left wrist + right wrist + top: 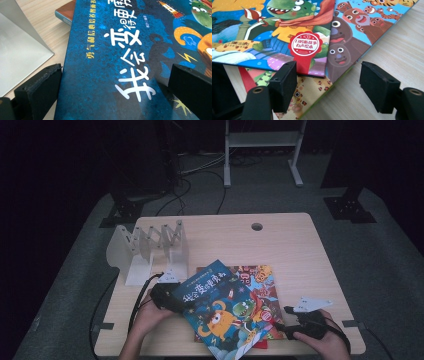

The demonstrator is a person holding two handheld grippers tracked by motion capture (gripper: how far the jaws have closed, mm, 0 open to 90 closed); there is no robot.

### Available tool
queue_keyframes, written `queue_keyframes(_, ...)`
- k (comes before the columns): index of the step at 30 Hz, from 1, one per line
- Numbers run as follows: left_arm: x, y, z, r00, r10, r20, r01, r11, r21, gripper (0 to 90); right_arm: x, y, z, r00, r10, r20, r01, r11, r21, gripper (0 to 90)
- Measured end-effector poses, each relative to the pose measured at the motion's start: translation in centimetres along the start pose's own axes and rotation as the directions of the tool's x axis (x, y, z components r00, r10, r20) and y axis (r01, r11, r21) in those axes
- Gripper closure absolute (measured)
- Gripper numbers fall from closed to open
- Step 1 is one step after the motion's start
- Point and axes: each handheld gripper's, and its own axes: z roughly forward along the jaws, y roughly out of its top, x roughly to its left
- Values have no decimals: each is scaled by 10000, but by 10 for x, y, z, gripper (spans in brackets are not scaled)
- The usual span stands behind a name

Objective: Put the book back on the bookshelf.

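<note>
Right gripper [286,319]: seen at the lower right of the high view, held in a hand; its black jaws are parted to a moderate gap with nothing between the pads, and are pointed at the near corner of the book pile.
Left gripper [176,304]: seen at the lower centre-left; in the left gripper view one jaw lies over the cover and the other beyond the edge, but whether the pads press cannot be told.
Blue picture book with white lettering and a cartoon monster cover [222,312]: found lying askew on top of the pile, near the table's front edge.
Colourful animal-cover books beneath [260,280]: left flat on the light wooden table [295,250].
White folding metal book rack [150,251]: placed at the upper left of the tabletop, its slots unfilled.
Progress: judged early; no book has been stood in the rack, and all are yet to be lifted and slotted.
</note>
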Motion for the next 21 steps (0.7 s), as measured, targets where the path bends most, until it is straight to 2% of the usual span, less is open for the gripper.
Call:
queue_keyframes(10, -5, -4, -8, 9993, 301, 239, -309, 9988, 369, 0, -16, 7, 6, 9991, 138, 411, -136, 9999, -58, 296)
queue_keyframes(14, -7, -5, -8, 9989, 286, 381, -301, 9988, 379, 0, -29, 15, 11, 9973, 138, 718, -137, 9999, -9, 303)
queue_keyframes(21, -10, -8, -12, 9973, 390, 619, -425, 9975, 559, 0, -49, 27, 21, 9950, 417, 913, -422, 9991, 29, 308)
